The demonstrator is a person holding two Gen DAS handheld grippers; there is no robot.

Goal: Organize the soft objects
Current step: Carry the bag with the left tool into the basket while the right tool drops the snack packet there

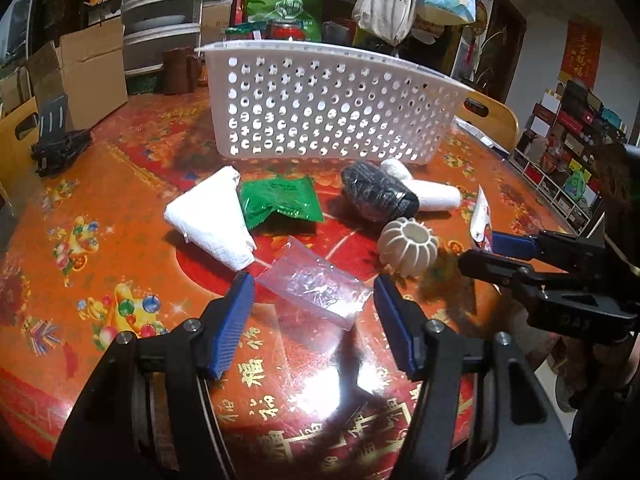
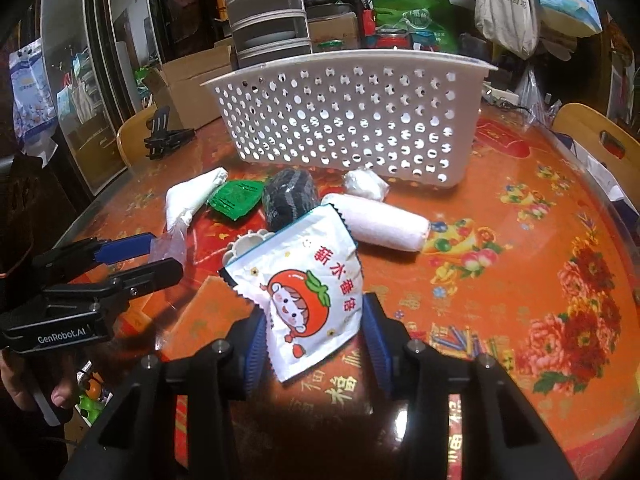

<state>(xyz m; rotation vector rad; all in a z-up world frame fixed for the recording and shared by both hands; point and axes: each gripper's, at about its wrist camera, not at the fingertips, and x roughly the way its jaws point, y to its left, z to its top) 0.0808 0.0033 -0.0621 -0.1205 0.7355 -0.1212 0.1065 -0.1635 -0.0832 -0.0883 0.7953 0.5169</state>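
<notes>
My right gripper (image 2: pixel 314 330) is shut on a white snack packet (image 2: pixel 308 288) with an orange cartoon face, held above the table; it shows in the left wrist view (image 1: pixel 482 220). My left gripper (image 1: pixel 314 300) is open around a clear plastic bag (image 1: pixel 316 284) lying on the table. In front lie a folded white towel (image 1: pixel 212 220), a green packet (image 1: pixel 280 204), a dark rolled sock (image 1: pixel 378 196), a white cloth roll (image 1: pixel 432 196) and a white ribbed ball (image 1: pixel 408 246). The white perforated basket (image 1: pixel 320 108) stands behind them.
The round table (image 1: pixel 100 200) has a red patterned cover. A black stand (image 1: pixel 56 140) sits at its far left. Cardboard boxes (image 1: pixel 84 68), drawers and bags crowd the back. Wooden chair backs (image 1: pixel 496 120) stand at the table's edges.
</notes>
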